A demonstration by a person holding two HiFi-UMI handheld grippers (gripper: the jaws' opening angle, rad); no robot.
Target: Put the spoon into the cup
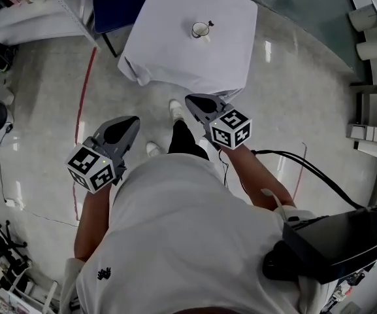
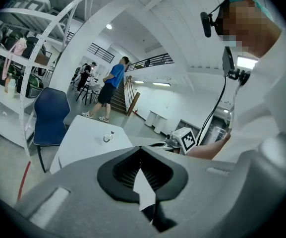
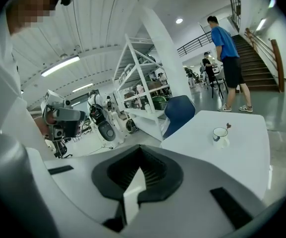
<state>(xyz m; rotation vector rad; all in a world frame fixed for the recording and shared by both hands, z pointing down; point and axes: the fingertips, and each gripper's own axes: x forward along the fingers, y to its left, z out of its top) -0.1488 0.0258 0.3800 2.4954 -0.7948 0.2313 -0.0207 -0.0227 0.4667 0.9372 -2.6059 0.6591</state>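
A white cup [image 1: 200, 30] stands on the table with the white cloth [image 1: 168, 51], and a spoon [image 1: 210, 25] leans in it with its handle sticking out. Both grippers hover over the floor close to the person's body, well short of the table. My left gripper [image 1: 129, 125] is shut and holds nothing. My right gripper [image 1: 193, 101] is also shut and empty. The left gripper view has the cup [image 2: 106, 138] and spoon [image 2: 112, 133] far beyond the closed jaws of my left gripper [image 2: 142, 152]. In the right gripper view the cup [image 3: 220, 135] lies past my right gripper [image 3: 142, 150].
A blue chair [image 1: 113, 2] stands behind the table beside a white shelf rack [image 1: 64, 5]. A red line [image 1: 83, 103] runs along the floor at the left, and a black cable [image 1: 306, 165] trails at the right. People [image 3: 227, 58] stand by the stairs far off.
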